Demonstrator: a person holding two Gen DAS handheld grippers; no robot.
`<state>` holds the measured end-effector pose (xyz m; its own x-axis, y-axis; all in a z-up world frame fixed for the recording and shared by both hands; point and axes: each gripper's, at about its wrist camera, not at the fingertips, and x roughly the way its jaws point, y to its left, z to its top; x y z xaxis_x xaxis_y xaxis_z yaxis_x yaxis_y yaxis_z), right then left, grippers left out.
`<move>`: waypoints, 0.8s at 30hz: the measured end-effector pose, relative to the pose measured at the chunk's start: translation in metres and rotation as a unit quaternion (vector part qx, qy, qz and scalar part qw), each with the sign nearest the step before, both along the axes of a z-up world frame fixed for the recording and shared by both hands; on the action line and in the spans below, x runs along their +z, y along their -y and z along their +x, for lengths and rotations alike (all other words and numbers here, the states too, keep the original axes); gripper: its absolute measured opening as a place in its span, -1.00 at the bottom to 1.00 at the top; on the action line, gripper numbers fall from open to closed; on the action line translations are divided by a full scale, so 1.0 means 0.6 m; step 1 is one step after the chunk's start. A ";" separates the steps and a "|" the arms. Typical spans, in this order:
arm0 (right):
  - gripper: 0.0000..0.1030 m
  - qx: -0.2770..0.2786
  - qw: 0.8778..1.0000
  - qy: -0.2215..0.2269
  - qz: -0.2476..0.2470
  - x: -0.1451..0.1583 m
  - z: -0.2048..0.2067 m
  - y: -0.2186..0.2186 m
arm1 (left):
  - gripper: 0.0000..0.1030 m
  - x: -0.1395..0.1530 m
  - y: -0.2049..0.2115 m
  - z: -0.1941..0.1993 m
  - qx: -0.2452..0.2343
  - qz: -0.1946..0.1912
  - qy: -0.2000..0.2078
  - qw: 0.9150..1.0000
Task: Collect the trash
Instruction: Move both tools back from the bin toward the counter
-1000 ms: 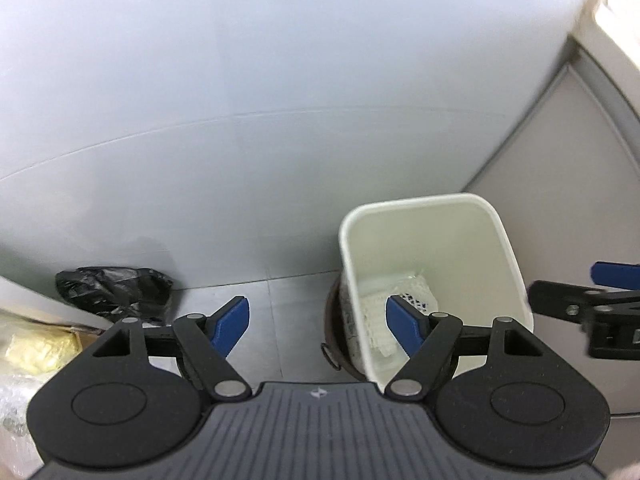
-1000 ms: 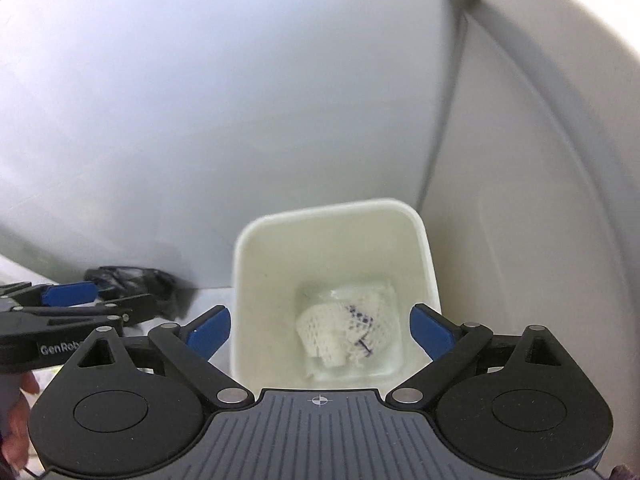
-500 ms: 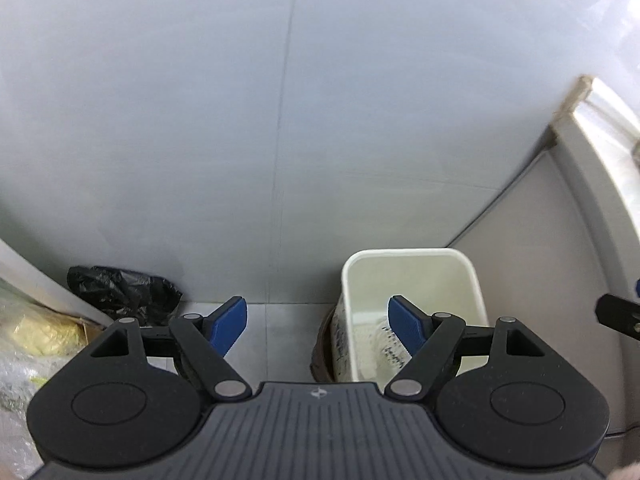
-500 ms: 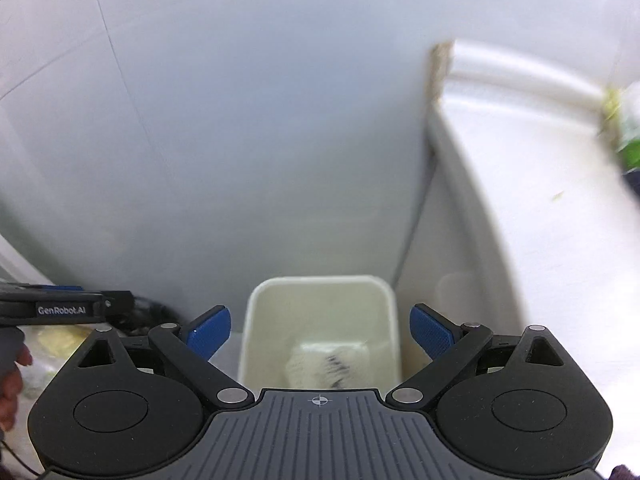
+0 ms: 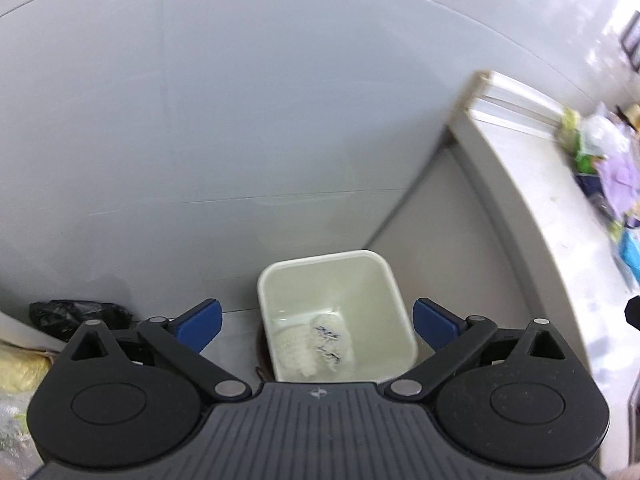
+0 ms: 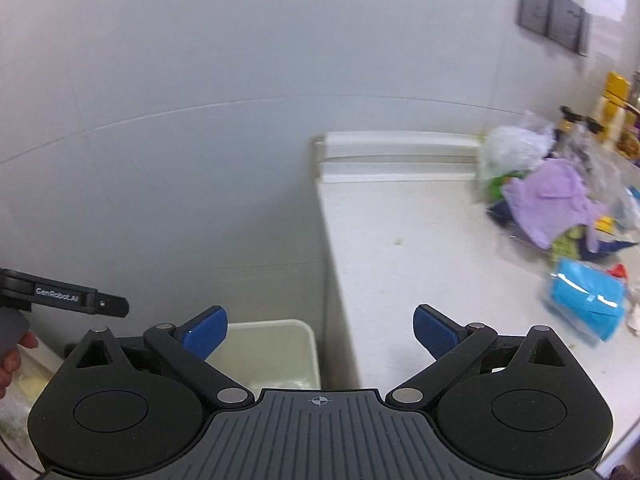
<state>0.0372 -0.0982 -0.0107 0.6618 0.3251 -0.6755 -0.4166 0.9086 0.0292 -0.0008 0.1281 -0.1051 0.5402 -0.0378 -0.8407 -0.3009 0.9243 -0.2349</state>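
Note:
A white square bin (image 5: 396, 296) stands on the floor by the wall, with white netted wrappers (image 5: 316, 340) inside; its rim also shows in the right wrist view (image 6: 280, 326). My left gripper (image 5: 316, 322) is open and empty above the bin. My right gripper (image 6: 320, 330) is open and empty, high over the counter's left edge. A trash pile lies on the counter (image 6: 400, 264): a purple cloth-like piece (image 6: 556, 204), a clear plastic bag (image 6: 508, 148) and a blue packet (image 6: 584, 300).
A black bag (image 5: 76, 316) lies on the floor left of the bin. Yellow bottles (image 6: 612, 100) stand at the counter's back right. Grey wall sockets (image 6: 556, 16) sit above. The left gripper's side (image 6: 64, 300) shows at the right wrist view's left edge.
Both grippers have risen away from the bin. The right one has swung to the right, so the counter and its trash pile have come into view. Both stay open and empty.

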 end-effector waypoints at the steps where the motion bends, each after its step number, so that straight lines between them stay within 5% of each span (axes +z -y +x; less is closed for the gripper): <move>1: 0.96 -0.008 1.000 0.002 0.000 0.003 -0.001 0.016 | 0.97 0.001 0.009 0.003 -0.006 -0.001 0.000 1.000; 13: 0.97 -0.090 0.996 0.015 -0.006 0.002 0.005 0.142 | 0.97 0.044 0.107 0.024 -0.071 0.017 0.020 0.997; 24: 0.97 -0.103 0.994 0.018 -0.022 -0.003 0.032 0.211 | 0.97 0.056 0.184 0.067 -0.108 0.011 0.028 0.994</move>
